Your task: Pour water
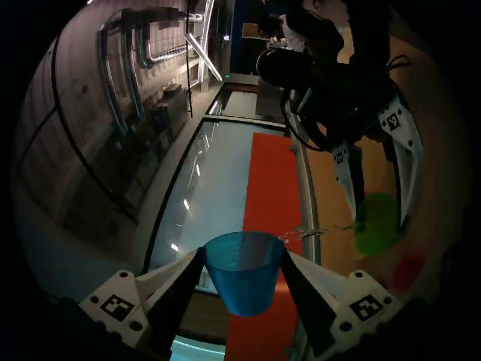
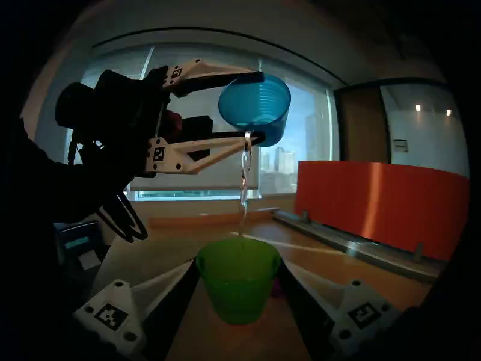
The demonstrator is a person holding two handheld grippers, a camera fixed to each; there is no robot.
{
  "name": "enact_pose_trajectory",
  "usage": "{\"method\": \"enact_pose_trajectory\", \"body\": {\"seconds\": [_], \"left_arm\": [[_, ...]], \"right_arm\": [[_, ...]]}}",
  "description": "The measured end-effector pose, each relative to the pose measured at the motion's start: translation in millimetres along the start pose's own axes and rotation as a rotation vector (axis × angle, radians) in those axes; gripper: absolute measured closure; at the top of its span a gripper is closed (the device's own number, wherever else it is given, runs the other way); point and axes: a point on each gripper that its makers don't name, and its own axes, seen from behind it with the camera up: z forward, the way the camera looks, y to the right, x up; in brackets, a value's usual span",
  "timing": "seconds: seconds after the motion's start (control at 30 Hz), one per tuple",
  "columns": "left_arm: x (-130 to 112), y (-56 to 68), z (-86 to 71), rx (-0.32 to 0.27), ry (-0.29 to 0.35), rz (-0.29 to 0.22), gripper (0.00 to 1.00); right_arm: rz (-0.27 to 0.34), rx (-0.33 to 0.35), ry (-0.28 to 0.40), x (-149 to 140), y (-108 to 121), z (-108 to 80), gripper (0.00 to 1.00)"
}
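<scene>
– Window glass and an orange partition lie behind everything in the left gripper view, with the wooden table beside them. Left tool is narrowed onto the blue cup, a finger on each side, cup tipped forward.

– Water?

– A thin stream leaves the rim toward the green cup, which sits between the fingers of the right tool. My read on the risk: the flow is thin. If the tilt eases, it may cling to the blue cup's wall and dribble onto the table.

– Right gripper view?

– Green cup is close in and upright, with the right tool pressed on both its sides. Cannot tell whether it rests on the table or is held just over it. Blue cup is well above, clamped in the left tool, mouth tilted down. The stream drops into the green cup's mouth, near its middle.

– What spoils it?

– The long fall. Sideways drift of either hand could put the water past the rim. A sharper tip could splash it back out. The fill level inside the green cup is hidden from here, so overflow can't be ruled out.
</scene>
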Motion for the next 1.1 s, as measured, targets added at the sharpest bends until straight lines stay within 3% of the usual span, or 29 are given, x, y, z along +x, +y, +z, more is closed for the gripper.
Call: {"method": "enact_pose_trajectory", "body": {"seconds": [0.5, 1.1], "left_arm": [[0.3, -5.2, 6.3, 0.013, -0.002, 0.046, 0.11], [8.5, -10.6, -0.2, 0.018, -0.011, 0.119, 0.11]], "right_arm": [[-0.005, 0.001, 0.003, 4.2, -0.1, 1.5, 0.09], [-0.011, -0.002, 0.006, 6.9, 1.1, -0.2, 0.09]]}}
